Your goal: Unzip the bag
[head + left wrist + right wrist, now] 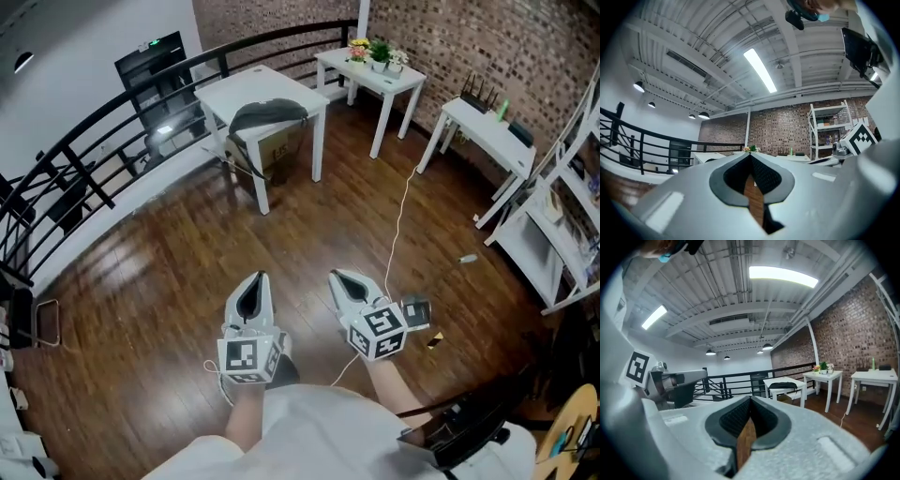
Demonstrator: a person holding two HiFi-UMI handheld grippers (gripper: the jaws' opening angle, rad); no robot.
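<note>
Jaws of the left gripper (257, 279) and the right gripper (339, 277) are sitting pressed together, gripping nothing. The dark bag (267, 116) is lying on the white table (302, 94), well ahead across the floor, its length running crosswise. It is lining up almost straight ahead of the left gripper, which looks slightly nearer.

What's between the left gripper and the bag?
Only bare wooden floor, seen in the head view; the bag lies on a white table.
</note>
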